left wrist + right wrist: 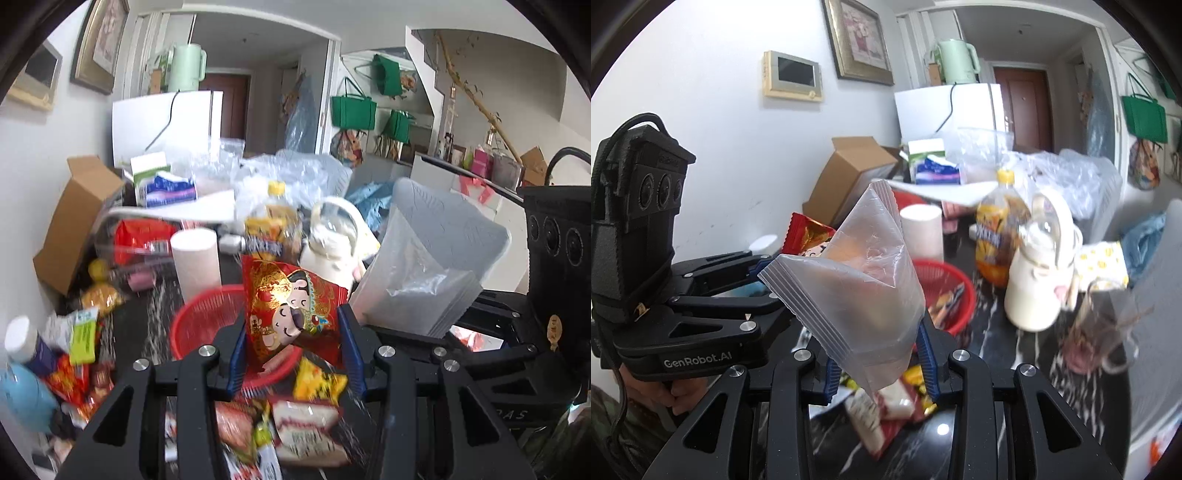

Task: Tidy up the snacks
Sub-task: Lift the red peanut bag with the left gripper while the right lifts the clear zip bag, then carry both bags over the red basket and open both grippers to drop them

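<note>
My left gripper [291,350] is shut on a red snack packet with cartoon figures [288,306] and holds it above the red basket [199,325]. My right gripper [879,363] is shut on a stack of clear zip bags [864,280], held upright; the stack also shows in the left wrist view [424,258]. The left gripper and its red packet [805,236] appear at the left of the right wrist view. Loose snack packets [306,424] lie on the dark marble table below both grippers.
A paper roll [195,258], an orange drink bottle [271,225] and a white jug [332,243] stand behind the basket. More snacks and bottles [74,354] crowd the left. A cardboard box [74,221] and plastic bags [295,173] lie at the back.
</note>
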Motion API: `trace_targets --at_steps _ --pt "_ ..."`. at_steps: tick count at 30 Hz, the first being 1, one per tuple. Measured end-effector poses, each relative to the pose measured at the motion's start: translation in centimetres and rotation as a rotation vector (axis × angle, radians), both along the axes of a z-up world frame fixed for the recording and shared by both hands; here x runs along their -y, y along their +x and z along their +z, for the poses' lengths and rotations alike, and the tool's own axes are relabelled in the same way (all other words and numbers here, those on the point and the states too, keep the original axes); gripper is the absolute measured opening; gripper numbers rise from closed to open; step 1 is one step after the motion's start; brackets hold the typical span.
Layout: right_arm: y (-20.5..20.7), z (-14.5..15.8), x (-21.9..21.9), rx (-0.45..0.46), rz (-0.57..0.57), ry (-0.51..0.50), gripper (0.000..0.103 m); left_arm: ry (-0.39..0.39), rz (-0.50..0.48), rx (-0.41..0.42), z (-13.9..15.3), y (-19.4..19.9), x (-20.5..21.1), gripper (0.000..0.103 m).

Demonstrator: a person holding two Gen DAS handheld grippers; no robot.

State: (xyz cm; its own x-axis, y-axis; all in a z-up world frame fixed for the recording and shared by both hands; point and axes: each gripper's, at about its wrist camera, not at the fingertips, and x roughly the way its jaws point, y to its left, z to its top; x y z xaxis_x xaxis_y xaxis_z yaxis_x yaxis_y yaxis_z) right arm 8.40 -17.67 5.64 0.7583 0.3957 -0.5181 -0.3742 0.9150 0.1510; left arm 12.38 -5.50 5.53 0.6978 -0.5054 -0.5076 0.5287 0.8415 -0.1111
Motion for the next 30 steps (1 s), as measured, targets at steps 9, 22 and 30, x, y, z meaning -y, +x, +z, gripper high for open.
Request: trace_targets --at_steps 9,22,30 --pt "6.7 1.7 0.7 0.019 -0.005 0.015 0.035 -0.014 0.046 0.029 1.6 5.6 0.0 0.043" --pt "14.7 -1.2 -0.1 -0.077 0.031 -0.015 0.036 0.002 0.072 -0.083 -2.5 12.7 -0.8 0.043" --pt "16.5 -3.9 -0.8 -0.163 0.033 -0.072 0.036 0.136 0.044 -0.258 -6.8 15.2 0.4 0.043"
